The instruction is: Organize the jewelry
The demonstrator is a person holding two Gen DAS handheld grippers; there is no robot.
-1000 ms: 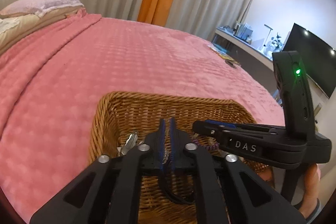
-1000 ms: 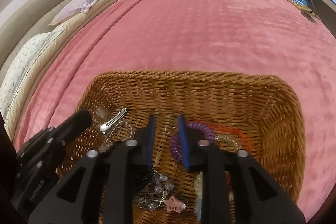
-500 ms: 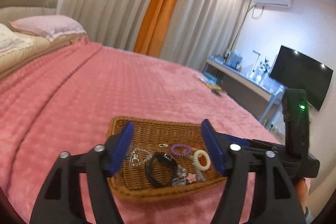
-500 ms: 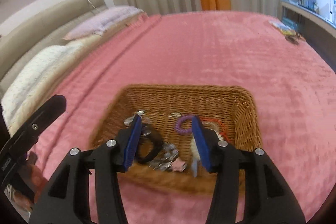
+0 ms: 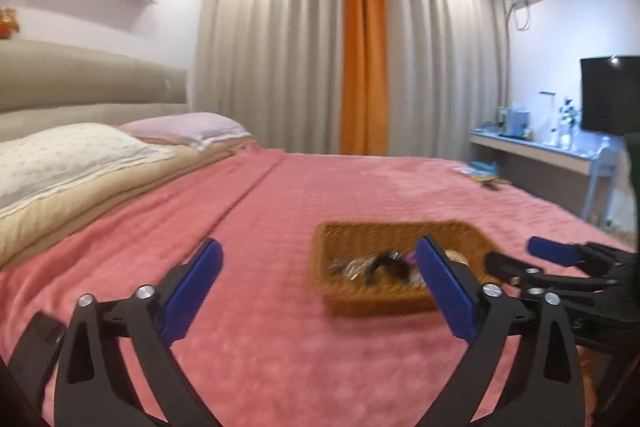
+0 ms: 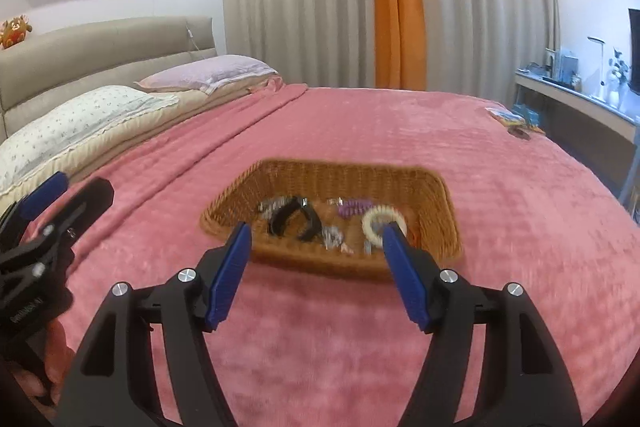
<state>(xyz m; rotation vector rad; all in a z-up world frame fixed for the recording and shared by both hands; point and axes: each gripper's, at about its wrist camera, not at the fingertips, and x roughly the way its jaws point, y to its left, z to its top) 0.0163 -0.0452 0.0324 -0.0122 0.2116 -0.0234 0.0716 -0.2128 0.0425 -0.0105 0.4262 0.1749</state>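
Note:
A wicker basket (image 6: pixel 434 203) sits on the pink bed and holds jewelry: a black band (image 6: pixel 294 217), a purple spiral tie (image 6: pixel 354 207), a cream ring (image 6: pixel 382 221) and silver pieces. It also shows in the left wrist view (image 5: pixel 384 297). My right gripper (image 6: pixel 316 267) is open and empty, held back from the basket's near rim. My left gripper (image 5: pixel 320 283) is open and empty, to the left of the basket and back from it. Each gripper shows at the edge of the other's view.
The pink blanket (image 6: pixel 400 131) covers the bed. Pillows (image 6: pixel 80 115) and a headboard lie at the left. Small items (image 6: pixel 514 121) lie at the bed's far right edge. A desk (image 5: pixel 532 153) and TV stand at the right. A dark object (image 5: pixel 38 337) lies near left.
Both grippers have pulled up and back from inside the basket and opened wide. The left one, shut a second ago, let go; the black band now lies in the basket.

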